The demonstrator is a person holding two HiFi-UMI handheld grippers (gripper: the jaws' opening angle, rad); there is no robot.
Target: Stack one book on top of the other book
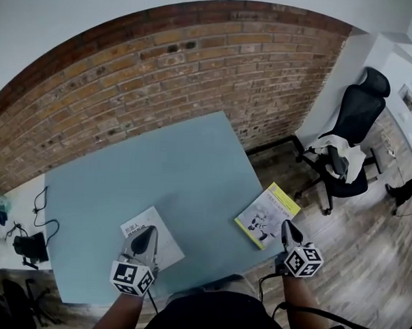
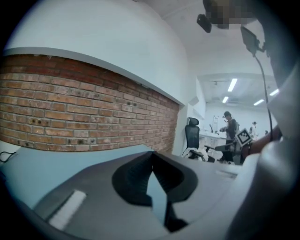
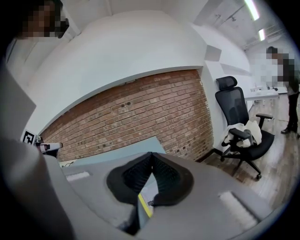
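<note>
left gripper [image 1: 149, 231] clenched, empty, above table [image 1: 158, 165] near edge | white book [image 1: 170, 246] flat on table beneath it | yellow-green book [image 1: 266, 212] at table's near right corner, apparently overhanging | right gripper [image 1: 286, 225] clenched, empty, at that corner | advice: open jaws, pinch overhanging edge, carry level, square onto white book

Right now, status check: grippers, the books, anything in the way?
Left hand-held gripper shut, empty. Right hand-held gripper shut, empty. White book, yellow-green book flat on table, apart, not stacked. Nothing between them.

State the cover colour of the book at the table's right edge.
The book is yellow with white, best in head view.
</note>
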